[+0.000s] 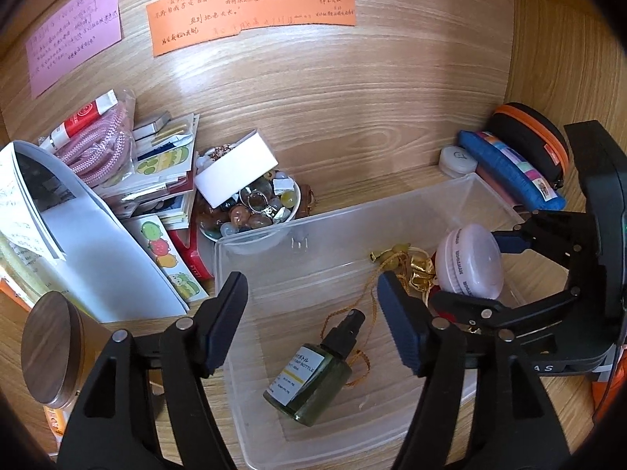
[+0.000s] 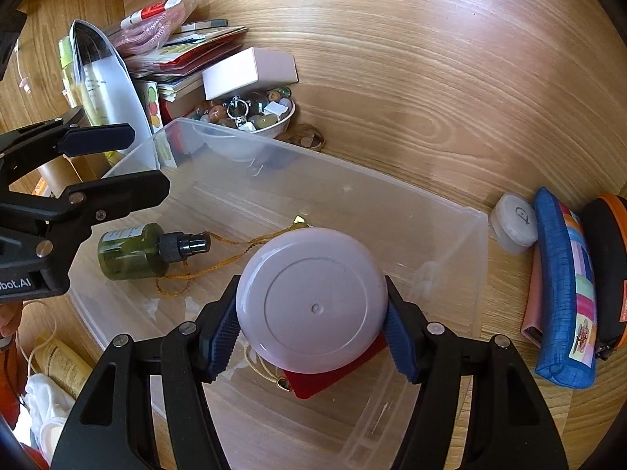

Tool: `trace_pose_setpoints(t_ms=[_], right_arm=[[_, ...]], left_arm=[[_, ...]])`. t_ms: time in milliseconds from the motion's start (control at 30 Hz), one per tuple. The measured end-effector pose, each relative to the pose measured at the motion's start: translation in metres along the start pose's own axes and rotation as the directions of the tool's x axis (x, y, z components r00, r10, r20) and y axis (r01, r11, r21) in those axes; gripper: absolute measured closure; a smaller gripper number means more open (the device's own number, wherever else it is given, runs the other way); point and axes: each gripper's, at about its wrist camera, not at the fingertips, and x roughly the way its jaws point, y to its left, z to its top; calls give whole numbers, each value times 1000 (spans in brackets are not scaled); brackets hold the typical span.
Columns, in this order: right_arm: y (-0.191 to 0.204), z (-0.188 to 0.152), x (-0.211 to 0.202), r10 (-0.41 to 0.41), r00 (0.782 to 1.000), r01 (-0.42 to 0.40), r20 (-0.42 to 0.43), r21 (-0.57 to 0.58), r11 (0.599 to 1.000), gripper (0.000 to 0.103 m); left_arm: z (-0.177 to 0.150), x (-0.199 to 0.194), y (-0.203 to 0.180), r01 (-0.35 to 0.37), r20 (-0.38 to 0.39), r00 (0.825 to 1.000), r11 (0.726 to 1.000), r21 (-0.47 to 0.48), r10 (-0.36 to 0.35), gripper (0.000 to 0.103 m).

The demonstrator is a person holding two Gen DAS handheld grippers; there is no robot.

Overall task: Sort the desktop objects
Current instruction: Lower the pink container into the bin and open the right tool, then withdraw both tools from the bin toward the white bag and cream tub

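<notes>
A clear plastic bin (image 1: 274,235) (image 2: 431,203) sits on the wooden desk. In it lie a green spray bottle (image 1: 309,384) (image 2: 133,250), a gold cord charm (image 1: 407,266) and a red pouch (image 2: 337,372). My right gripper (image 2: 311,327) (image 1: 482,270) is shut on a round pink case (image 2: 311,301) (image 1: 472,262) and holds it over the bin's right end. My left gripper (image 1: 313,321) (image 2: 129,160) is open and empty above the bin's left end, over the spray bottle.
A white bowl of stones (image 1: 250,211) with a white box (image 1: 235,172) on it stands behind the bin. Papers, sticker sheets and pink cord (image 1: 98,152) pile at the left. A wooden-lidded jar (image 1: 51,348) is near left. A blue pencil case (image 2: 564,290), black-orange case (image 2: 607,258) and white jar (image 2: 513,223) lie right.
</notes>
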Motion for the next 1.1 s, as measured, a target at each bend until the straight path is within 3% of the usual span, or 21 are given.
trace_pose_setpoints(t_ms=[367, 800, 900, 967, 1100], right_arm=[[-5, 4, -21, 45, 997, -46, 64, 22, 999, 41], [2, 7, -34, 41, 996, -41, 74, 3, 999, 41], [5, 6, -45, 37, 996, -36, 87, -7, 999, 38], [8, 3, -55, 30, 994, -29, 104, -12, 1000, 33], [13, -4, -74, 11, 992, -8, 130, -19, 1000, 33]], left_arm=[[2, -15, 0, -13, 20, 1000, 1000, 0, 13, 28], [-2, -42, -5, -45, 38, 998, 999, 15, 45, 18], [-4, -52, -3, -50, 51, 997, 999, 5, 50, 8], [-6, -59, -2, -48, 57, 997, 999, 2, 48, 8], [-12, -72, -3, -51, 68, 996, 999, -3, 51, 8]])
